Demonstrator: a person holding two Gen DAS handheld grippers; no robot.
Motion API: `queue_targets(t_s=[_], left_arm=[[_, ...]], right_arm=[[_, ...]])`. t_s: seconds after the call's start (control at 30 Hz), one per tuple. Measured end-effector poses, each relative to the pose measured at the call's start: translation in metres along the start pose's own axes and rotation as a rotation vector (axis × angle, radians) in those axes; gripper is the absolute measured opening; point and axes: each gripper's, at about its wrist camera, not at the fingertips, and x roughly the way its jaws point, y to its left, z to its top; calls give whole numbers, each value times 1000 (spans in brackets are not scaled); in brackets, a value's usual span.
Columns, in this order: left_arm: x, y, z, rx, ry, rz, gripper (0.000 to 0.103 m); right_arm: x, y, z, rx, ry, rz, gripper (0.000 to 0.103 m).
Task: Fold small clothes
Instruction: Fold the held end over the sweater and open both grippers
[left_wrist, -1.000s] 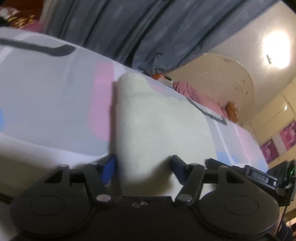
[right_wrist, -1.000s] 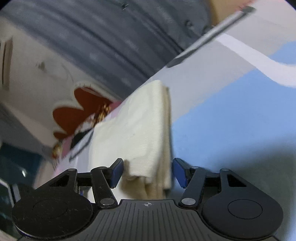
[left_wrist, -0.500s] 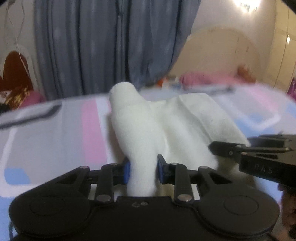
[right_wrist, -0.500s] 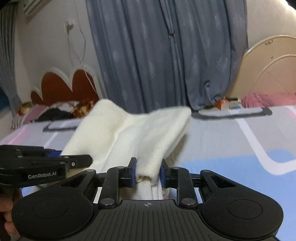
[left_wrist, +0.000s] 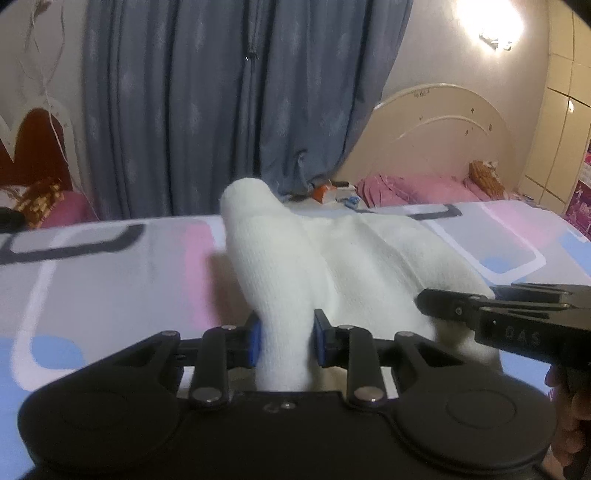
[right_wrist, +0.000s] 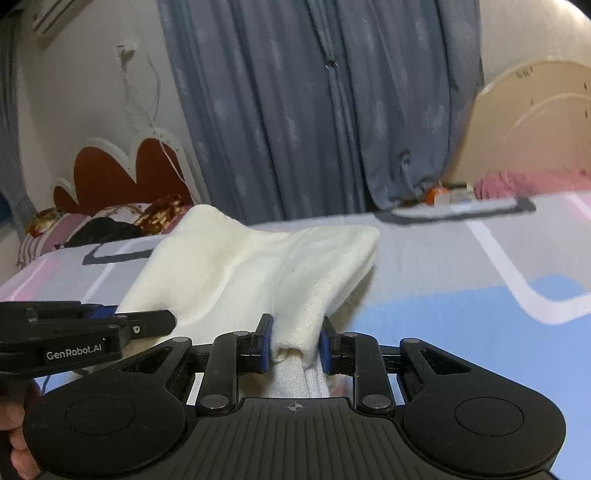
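A cream-white knit garment (left_wrist: 332, 266) lies folded on the patterned bedsheet (left_wrist: 110, 266). My left gripper (left_wrist: 284, 338) is shut on its near left edge, with cloth bunched between the blue pads. My right gripper (right_wrist: 293, 345) is shut on the garment's near right edge (right_wrist: 258, 273). The near edge is lifted a little off the bed between both grippers. The right gripper also shows at the right of the left wrist view (left_wrist: 517, 317), and the left gripper at the left of the right wrist view (right_wrist: 85, 328).
The bedsheet (right_wrist: 461, 280) has grey, pink and blue blocks. Blue curtains (left_wrist: 240, 103) hang behind the bed. A cream headboard (left_wrist: 443, 136) with pink pillows (left_wrist: 406, 186) is far right, a red scalloped headboard (right_wrist: 118, 177) far left. Small items (left_wrist: 332, 192) sit by the curtain.
Both grippers went from open around the garment's near edge to shut on it. The views levelled out and the cloth's near edge rose off the bed.
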Motion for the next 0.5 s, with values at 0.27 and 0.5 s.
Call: queue_targets(t_s=[0.27,0.5], left_arm=[[-55,64,1,1,-20,30,26],[-85,144,-21,-74,27,75,26]], right_arm=[[1,88,3,-49,-26,57,24],[25,175,-16,-39,7,142,24]])
